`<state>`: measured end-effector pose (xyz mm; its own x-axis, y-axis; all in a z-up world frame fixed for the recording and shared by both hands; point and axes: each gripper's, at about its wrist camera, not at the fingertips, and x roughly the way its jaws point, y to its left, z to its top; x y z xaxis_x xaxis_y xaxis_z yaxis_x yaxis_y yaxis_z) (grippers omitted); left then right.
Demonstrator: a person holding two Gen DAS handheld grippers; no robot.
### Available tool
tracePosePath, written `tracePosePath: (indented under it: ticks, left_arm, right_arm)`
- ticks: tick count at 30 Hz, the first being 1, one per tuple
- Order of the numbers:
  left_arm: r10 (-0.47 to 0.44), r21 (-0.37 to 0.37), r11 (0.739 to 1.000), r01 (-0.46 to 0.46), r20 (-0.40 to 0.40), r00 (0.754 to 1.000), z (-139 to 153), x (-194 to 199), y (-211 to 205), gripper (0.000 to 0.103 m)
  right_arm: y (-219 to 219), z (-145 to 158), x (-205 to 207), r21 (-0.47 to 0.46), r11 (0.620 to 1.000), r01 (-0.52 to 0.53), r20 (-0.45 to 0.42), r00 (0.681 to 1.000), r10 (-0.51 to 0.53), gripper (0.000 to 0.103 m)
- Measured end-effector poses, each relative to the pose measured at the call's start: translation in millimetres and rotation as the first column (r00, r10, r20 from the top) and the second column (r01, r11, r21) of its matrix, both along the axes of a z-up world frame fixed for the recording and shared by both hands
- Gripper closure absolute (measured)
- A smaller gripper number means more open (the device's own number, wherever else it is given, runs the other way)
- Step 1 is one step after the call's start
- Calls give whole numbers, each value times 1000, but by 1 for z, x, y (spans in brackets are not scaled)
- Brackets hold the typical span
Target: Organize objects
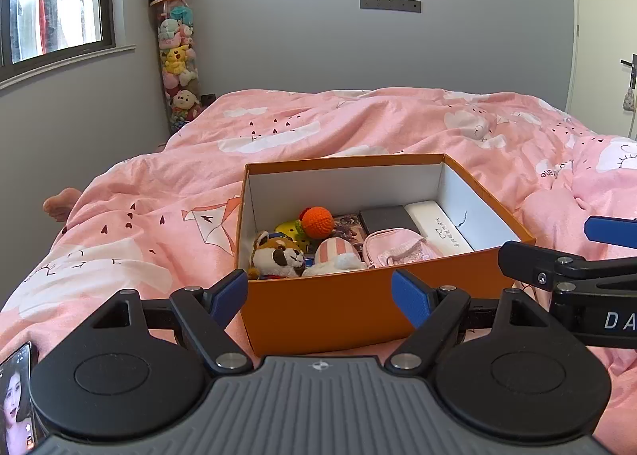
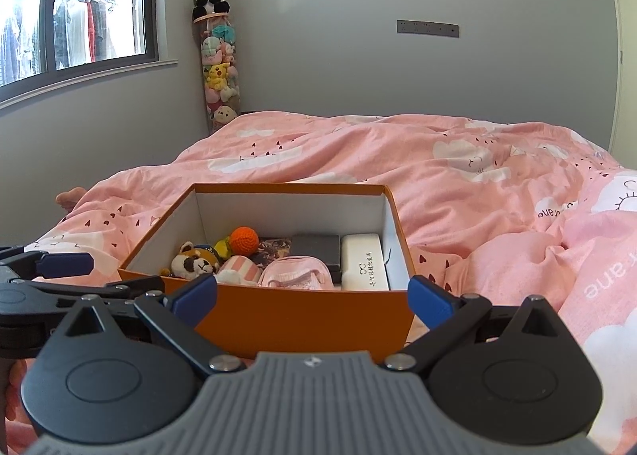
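Note:
An open orange box (image 1: 318,307) (image 2: 302,315) sits on the pink bed. Inside lie a raccoon plush (image 1: 276,255) (image 2: 193,261), an orange knitted ball (image 1: 317,220) (image 2: 243,240), a pink striped plush (image 1: 334,253), a pink pouch (image 1: 402,250) (image 2: 296,273), a dark grey case (image 1: 388,218) (image 2: 316,250) and a white case (image 1: 440,230) (image 2: 364,265). My left gripper (image 1: 322,297) is open and empty just in front of the box's near wall. My right gripper (image 2: 312,295) is open and empty at the same wall; it also shows at the right of the left wrist view (image 1: 577,252).
The pink duvet (image 1: 398,124) covers the whole bed, rumpled at the right. A tall clear tube of plush toys (image 1: 177,56) with a panda on top stands in the corner. A window is at the left, a door at the right. A phone (image 1: 16,399) lies at bottom left.

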<state>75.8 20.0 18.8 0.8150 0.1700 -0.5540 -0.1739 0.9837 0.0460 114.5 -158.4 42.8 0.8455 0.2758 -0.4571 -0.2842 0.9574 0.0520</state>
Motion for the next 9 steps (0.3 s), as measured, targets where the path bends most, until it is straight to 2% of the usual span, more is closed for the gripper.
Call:
tracePosePath:
  ticks: [9]
  left_arm:
    - [-5,-8,1000,5,0,1000,0,-1,-2,7]
  right_arm:
    - [0,0,0,-1,1000,0,1,1000,0,1]
